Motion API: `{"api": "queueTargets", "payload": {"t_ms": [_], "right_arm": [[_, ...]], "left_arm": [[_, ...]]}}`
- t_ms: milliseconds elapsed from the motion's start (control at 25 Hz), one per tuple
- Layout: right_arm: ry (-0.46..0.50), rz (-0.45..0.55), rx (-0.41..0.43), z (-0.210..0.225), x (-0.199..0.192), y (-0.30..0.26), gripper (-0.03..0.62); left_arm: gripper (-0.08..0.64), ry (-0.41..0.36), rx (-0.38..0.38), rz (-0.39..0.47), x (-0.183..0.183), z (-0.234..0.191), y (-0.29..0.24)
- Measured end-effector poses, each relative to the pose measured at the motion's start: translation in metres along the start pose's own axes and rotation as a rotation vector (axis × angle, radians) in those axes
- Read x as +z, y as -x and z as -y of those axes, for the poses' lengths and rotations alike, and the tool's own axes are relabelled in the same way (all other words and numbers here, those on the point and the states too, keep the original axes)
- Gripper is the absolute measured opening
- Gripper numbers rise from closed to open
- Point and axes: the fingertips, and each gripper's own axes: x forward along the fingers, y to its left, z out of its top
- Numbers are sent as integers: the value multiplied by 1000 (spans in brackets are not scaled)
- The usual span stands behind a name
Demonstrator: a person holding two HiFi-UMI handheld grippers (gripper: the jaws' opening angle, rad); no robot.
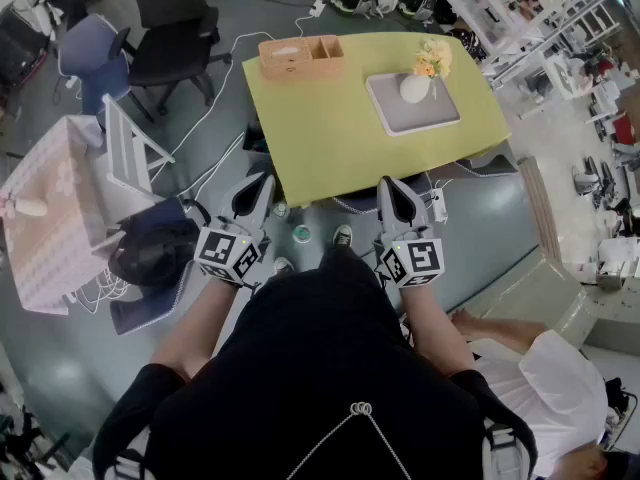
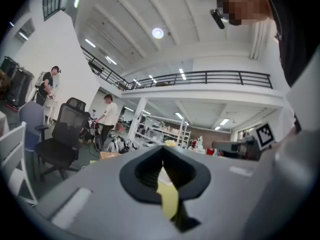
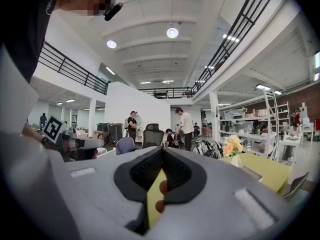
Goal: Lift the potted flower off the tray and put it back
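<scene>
As I stand short of the bench, my left gripper: fingers pressed together, empty
My right gripper: fingers pressed together, empty
The tray: holds the potted flower, upright, well apart from my grippers
The wooden box: far left corner of the bench, contents unclear

The hall is bright. Round ceiling lamps shine down from up high and glare a little. The gripper views bend at the edges and go dark in the corners. The right gripper looks blurry up close. The yellow-green table throws a soft shadow.
</scene>
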Motion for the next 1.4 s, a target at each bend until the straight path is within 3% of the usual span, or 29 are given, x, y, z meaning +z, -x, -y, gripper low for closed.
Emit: {"api": "queueTargets", "payload": {"t_ms": [320,560,840,920,1200,1400], "right_arm": [[-21,-3,-14,26,-10,-5,5],[-87,24,-61,77,-18,-14,5],[-138,36,-120,175,-38,-41,15],[-155,27,-124,209,-52,-56,92],[-171,-47,-168,337,-101,-116,128],[-131,-114,-169,425,-140,-158,143]], "left_arm": [[8,-1,-10,-23,-8,4,-26],[8,3,-23,-53,-13,8,-68],[6,27,-18,-91,-21,12,-147],[6,32,-20,-107,-29,15,-175],[8,36,-10,-158,-48,31,-274],[8,37,41,-195,-64,31,-323]]}}
